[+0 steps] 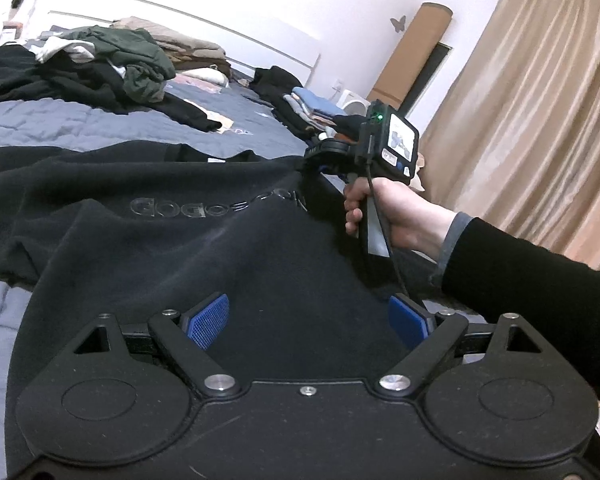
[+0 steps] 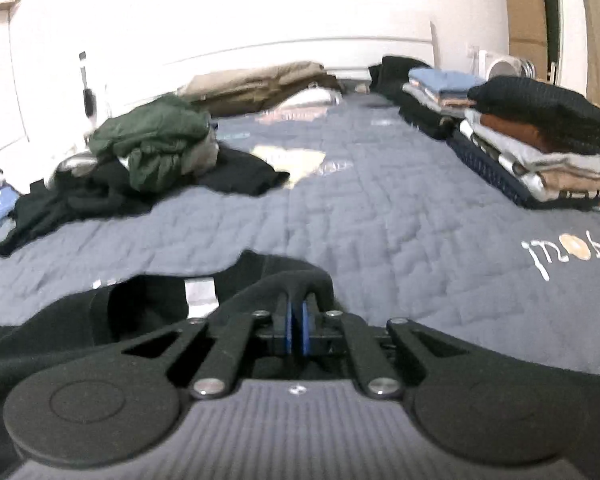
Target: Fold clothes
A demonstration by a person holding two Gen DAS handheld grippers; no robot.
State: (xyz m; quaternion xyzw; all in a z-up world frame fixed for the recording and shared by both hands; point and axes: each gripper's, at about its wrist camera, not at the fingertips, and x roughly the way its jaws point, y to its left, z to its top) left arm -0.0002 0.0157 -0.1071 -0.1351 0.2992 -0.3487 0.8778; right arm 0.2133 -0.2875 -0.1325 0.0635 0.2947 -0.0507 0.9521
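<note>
A black fleece sweatshirt [image 1: 160, 240] with raised lettering lies spread across the bed, its collar toward the far side. My left gripper [image 1: 308, 304] hovers over its near part, blue pads [image 1: 206, 320] wide apart and pressing on nothing. At the right a hand holds my right gripper [image 1: 312, 160], which pinches the sweatshirt's far right edge and lifts it slightly. In the right wrist view the right gripper [image 2: 298, 304] has its blue pads together, with a fold of the black sweatshirt [image 2: 260, 280] bunched at the tips beside the neck opening.
A grey-blue quilt [image 2: 380, 220] covers the bed. A heap of unfolded clothes [image 2: 152, 148] with a green garment lies at the far left. Stacks of folded clothes [image 2: 540, 148] line the far right edge. A beige curtain [image 1: 540, 120] and a cardboard roll [image 1: 416, 52] stand beyond the bed.
</note>
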